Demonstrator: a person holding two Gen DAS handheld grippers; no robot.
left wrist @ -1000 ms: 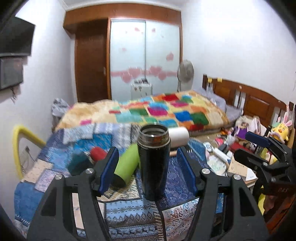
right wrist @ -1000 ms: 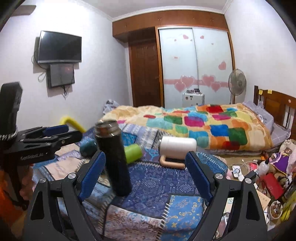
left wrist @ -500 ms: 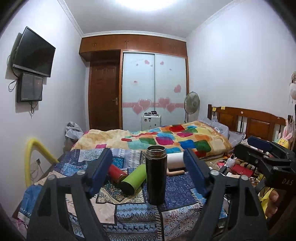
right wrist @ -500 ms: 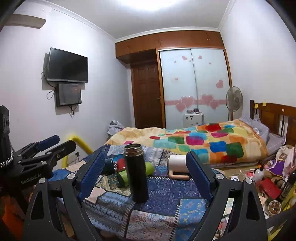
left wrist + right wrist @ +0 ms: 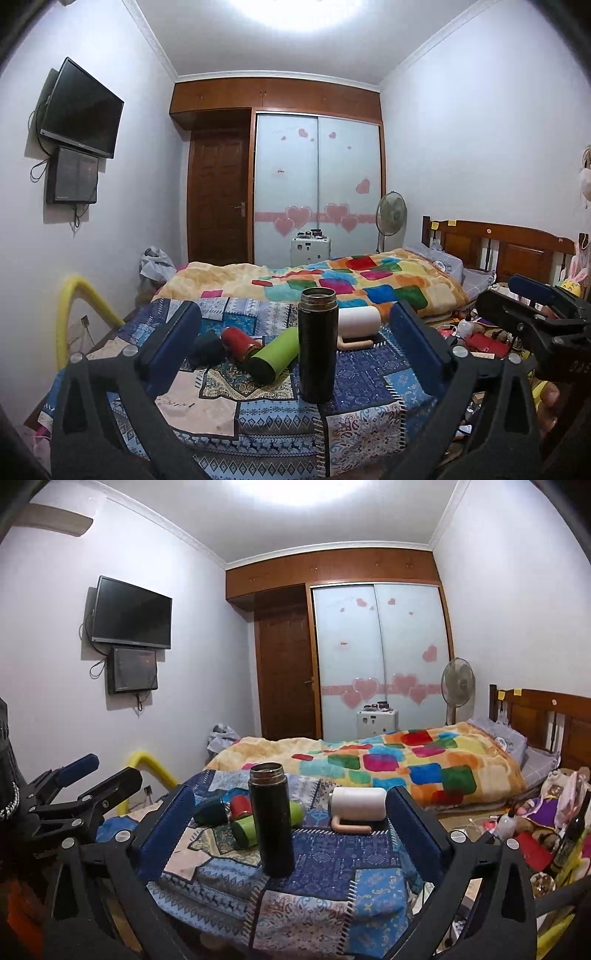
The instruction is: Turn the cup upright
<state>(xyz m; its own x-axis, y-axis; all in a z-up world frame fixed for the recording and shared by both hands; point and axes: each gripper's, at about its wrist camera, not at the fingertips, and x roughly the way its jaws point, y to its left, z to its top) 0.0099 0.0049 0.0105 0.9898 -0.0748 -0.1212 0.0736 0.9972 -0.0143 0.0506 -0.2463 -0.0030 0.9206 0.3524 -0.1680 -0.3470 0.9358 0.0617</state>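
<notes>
A tall black flask point(image 5: 317, 345) stands upright, mouth up, on the patchwork-covered table point(image 5: 280, 417); it also shows in the right wrist view point(image 5: 272, 819). My left gripper point(image 5: 295, 343) is open and empty, pulled back from the flask. My right gripper point(image 5: 291, 821) is open and empty, also back from it. Behind the flask, a green cup point(image 5: 275, 354), a red cup point(image 5: 240, 341), a dark teal cup point(image 5: 207, 346) and a white mug point(image 5: 359, 325) with a tan handle lie on their sides.
A bed with a colourful blanket point(image 5: 351, 284) stands behind the table. Clutter and toys point(image 5: 535, 823) cover the floor at right. A yellow padded rail point(image 5: 74, 314) is at left. The table's front edge point(image 5: 306, 926) is near me.
Both grippers have drawn back and up from the upright black flask, which now looks smaller and stands free. The flask has not moved on the table.
</notes>
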